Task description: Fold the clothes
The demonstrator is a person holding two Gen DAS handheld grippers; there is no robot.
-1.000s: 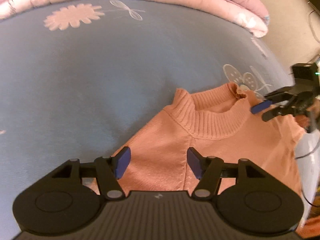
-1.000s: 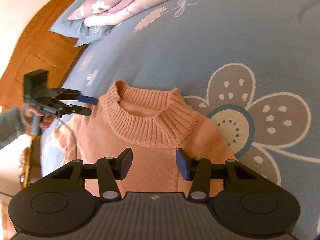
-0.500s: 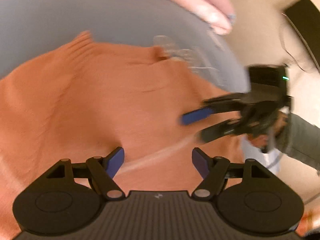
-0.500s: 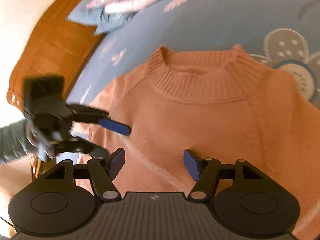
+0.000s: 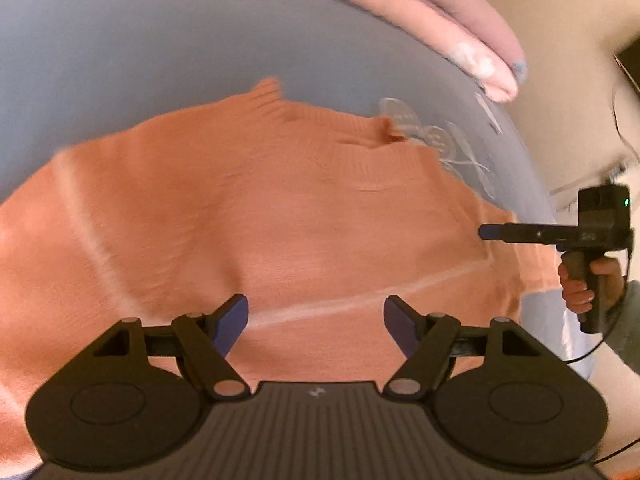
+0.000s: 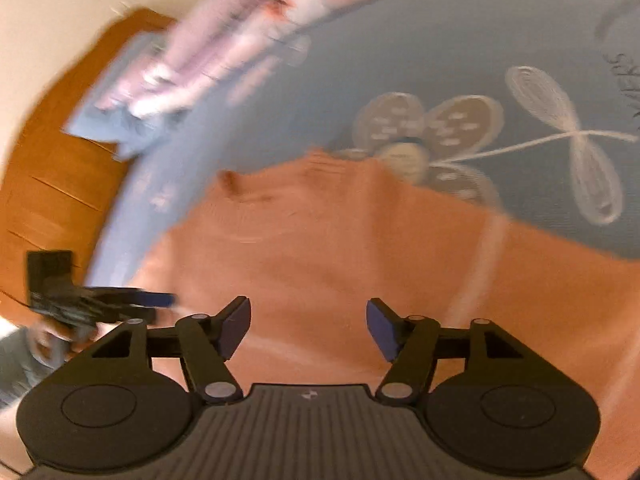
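Change: both views have swung and pulled back since 1 s ago; the collar, then close under the jaws, now lies farther off, and more sweater body shows. Jaws stand wider than they did.
Left gripper: jaws apart, nothing between the pads; pale stripe of the sweater lies just below them.
Right gripper: jaws apart, empty, over the body panel of the sweater.
Sweater: spread flat on the blue sheet, collar at the far edge; 1 sleeve edge near the right gripper as seen from the left.
Beyond: pink quilt, wooden headboard.
Step, judged: repositioning for a side fold.
Method: pinch both layers at the side edge, 2 grips level, lift low, carry across together to keep the crease straight.
Risk: knit stretches or bunches if 1 hand leads.
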